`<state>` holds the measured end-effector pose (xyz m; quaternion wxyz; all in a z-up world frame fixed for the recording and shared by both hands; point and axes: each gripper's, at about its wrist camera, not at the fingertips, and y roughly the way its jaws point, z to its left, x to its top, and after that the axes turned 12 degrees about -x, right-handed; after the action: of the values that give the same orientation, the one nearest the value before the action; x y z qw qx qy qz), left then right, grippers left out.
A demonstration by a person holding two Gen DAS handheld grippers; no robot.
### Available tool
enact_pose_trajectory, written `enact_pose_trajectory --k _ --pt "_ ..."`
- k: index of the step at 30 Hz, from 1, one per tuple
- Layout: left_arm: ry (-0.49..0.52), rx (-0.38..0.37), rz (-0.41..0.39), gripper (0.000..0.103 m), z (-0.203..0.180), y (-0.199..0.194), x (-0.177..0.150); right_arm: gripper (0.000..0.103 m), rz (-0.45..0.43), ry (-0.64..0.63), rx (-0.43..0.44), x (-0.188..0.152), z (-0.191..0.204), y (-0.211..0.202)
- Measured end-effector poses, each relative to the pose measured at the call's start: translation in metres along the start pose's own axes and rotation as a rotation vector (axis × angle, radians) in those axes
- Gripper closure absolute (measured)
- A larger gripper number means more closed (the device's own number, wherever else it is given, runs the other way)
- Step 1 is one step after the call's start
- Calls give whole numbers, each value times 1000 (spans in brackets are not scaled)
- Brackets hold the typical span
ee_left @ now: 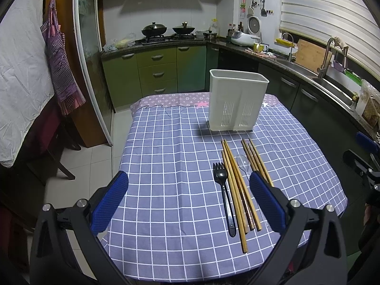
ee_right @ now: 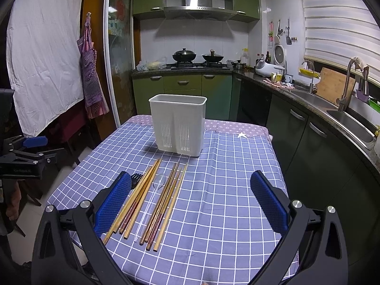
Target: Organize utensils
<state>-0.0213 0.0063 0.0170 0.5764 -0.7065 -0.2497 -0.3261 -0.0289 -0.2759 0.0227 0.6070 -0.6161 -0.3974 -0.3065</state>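
A white two-compartment utensil holder (ee_left: 236,103) (ee_right: 179,124) stands upright at the far side of the table. In front of it lie several wooden chopsticks (ee_left: 234,187) (ee_right: 142,201), a black plastic fork (ee_left: 224,194) (ee_right: 136,179) and a clear plastic spoon (ee_left: 243,163) (ee_right: 152,201), all side by side. My left gripper (ee_left: 187,198) is open and empty, above the table just left of the utensils. My right gripper (ee_right: 190,201) is open and empty, just right of them. The right gripper also shows in the left wrist view (ee_left: 367,159), and the left gripper shows in the right wrist view (ee_right: 30,149).
The table carries a blue checked cloth (ee_left: 166,166) (ee_right: 225,178). Green kitchen cabinets (ee_left: 156,71), a stove with two woks (ee_left: 166,32) and a sink counter (ee_left: 327,83) lie beyond. A chair (ee_left: 47,142) and a white sheet (ee_left: 21,71) are at the left.
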Motion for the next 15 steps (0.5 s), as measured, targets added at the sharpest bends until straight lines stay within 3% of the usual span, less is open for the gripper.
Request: enact_pose_trajectory --k 15 --pt "1 -3 6 6 1 0 -1 4 8 -4 1 -1 1 2"
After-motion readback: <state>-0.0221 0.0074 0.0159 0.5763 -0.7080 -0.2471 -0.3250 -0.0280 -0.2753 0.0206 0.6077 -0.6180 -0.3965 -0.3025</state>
